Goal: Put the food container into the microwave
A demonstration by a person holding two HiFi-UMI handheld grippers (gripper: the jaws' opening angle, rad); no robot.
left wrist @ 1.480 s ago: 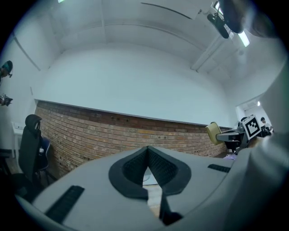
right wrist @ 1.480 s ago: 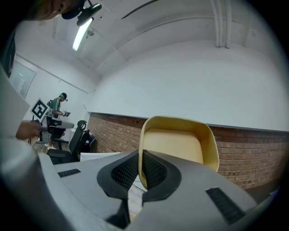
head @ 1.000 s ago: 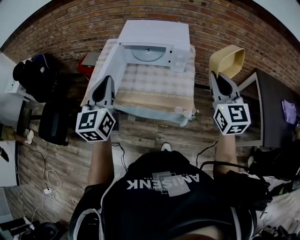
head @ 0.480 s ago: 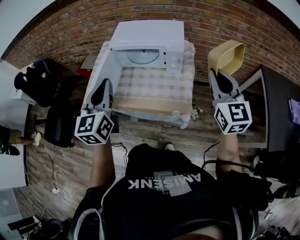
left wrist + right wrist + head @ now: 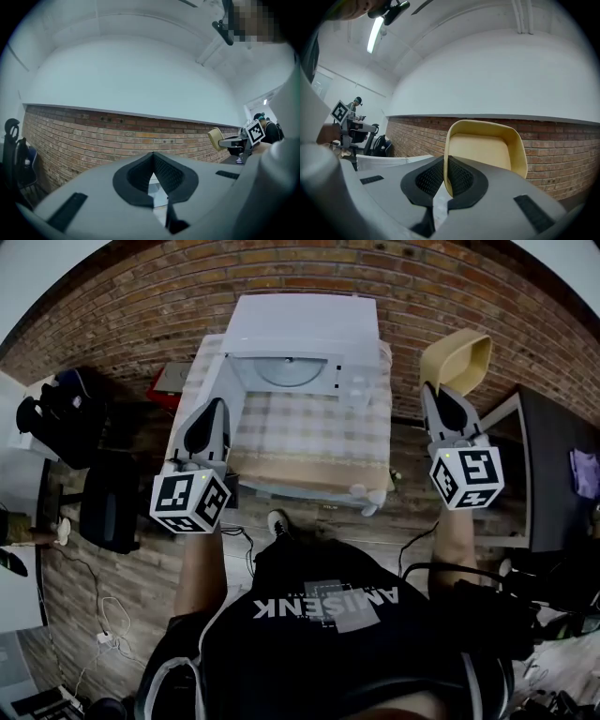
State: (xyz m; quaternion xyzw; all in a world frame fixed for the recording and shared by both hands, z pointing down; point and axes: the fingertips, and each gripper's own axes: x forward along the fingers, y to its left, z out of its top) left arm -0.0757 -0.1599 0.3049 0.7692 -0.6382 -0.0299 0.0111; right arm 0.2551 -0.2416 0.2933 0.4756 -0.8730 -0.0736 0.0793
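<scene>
Head view. We stand before a table (image 5: 309, 442) covered with a checked cloth. At its far end, against the brick wall (image 5: 487, 306), sits the white microwave (image 5: 305, 320). Its door (image 5: 217, 381) is swung open to the left, and the glass turntable (image 5: 289, 371) shows inside the cavity.

Right gripper view. The right gripper (image 5: 446, 159) has its jaws pinched narrow on the side wall of the yellow food container (image 5: 485, 150), with one pad inside the rim and one outside. The container hangs in the air to the right of the table, well apart from the microwave. It is tipped so that its open side faces back toward us, and it looks empty.

Left gripper view. The left gripper (image 5: 153, 155) holds nothing. Its fingertips meet, and only a sliver of the microwave shows through the gap beneath them. In the head view it hovers over the table's left edge, near the open door.

Step in hand, as we judge it: the carry, with the container gripped but not yet at the cavity.

The next move calls for us to bring the container leftward and forward to the opening. We then level it so that its base faces down, pass it clear of the door and the control panel, set it on the turntable, and only then part the jaws.
</scene>
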